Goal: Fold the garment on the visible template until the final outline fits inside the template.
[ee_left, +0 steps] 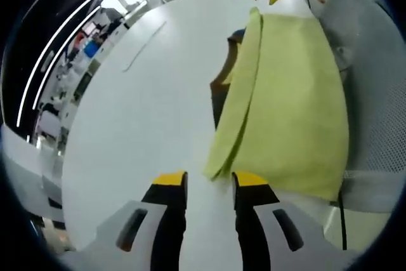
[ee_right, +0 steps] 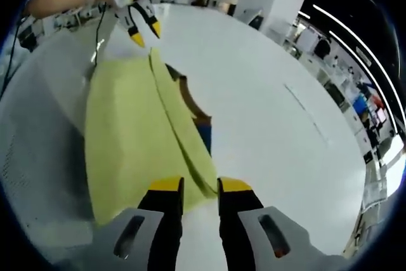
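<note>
Yellow-tipped black fingers [ee_left: 170, 185] of the left gripper [ee_left: 209, 181] stand narrowly parted, gripping nothing; a folded corner of the one garment [ee_left: 292, 106] lies just ahead of the gap. Soft yellow-green cloth, it lies flat on the smooth white table [ee_left: 146, 112], one long edge doubled over as a narrow flap. A dark, brown-edged template [ee_left: 223, 87] shows beside that flap. Right gripper [ee_right: 200, 186]: fingers likewise narrow, empty, with the garment's opposite corner reaching between their tips. Grippers counted: two.
</note>
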Demonstrator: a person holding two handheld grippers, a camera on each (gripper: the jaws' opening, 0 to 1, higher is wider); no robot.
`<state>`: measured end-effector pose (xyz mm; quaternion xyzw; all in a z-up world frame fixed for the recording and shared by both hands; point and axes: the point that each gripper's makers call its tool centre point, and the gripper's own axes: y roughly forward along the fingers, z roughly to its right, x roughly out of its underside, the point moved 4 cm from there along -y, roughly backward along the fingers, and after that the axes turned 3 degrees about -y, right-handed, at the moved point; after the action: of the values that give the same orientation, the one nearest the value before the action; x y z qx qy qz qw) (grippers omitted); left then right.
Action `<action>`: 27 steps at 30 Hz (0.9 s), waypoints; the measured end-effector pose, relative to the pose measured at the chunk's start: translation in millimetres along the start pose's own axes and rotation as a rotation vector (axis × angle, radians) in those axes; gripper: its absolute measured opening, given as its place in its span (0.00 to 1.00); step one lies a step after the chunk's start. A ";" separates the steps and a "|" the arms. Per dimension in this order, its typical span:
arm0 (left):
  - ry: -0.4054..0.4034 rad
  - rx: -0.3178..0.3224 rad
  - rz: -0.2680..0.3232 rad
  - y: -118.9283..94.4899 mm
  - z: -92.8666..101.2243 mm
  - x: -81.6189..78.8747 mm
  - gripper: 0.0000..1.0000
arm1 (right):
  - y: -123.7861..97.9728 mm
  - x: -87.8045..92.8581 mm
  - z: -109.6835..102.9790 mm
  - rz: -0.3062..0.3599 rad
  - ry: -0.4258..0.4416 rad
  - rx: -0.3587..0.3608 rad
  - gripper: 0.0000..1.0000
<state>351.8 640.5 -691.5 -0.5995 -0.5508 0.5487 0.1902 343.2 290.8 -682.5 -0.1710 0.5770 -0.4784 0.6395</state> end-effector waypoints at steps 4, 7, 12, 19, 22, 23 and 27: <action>0.023 0.004 -0.025 4.9 1.3 2.7 0.24 | 2.2 3.1 0.1 -0.011 0.006 -0.006 0.21; 0.029 0.007 -0.022 6.2 1.6 2.4 0.23 | 2.6 3.7 0.6 -0.011 0.006 -0.001 0.20; 0.042 0.013 -0.011 9.8 3.2 0.8 0.19 | 3.7 6.3 1.3 -0.024 -0.009 0.002 0.18; 0.064 0.015 -0.021 14.6 5.7 1.7 0.17 | 5.2 8.6 3.1 -0.037 -0.017 0.000 0.17; 0.081 0.008 -0.021 15.2 4.9 2.1 0.16 | 7.0 9.3 4.2 -0.038 -0.020 -0.002 0.17; 0.078 0.007 -0.015 15.5 4.8 1.8 0.16 | 7.5 9.5 4.4 -0.040 -0.025 -0.001 0.17; 0.085 0.011 -0.020 16.7 4.9 3.2 0.13 | 10.4 10.9 4.6 -0.045 -0.038 -0.002 0.16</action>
<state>354.4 636.0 -708.4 -0.6157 -0.5452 0.5238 0.2219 350.3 285.5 -695.5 -0.1935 0.5611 -0.4891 0.6391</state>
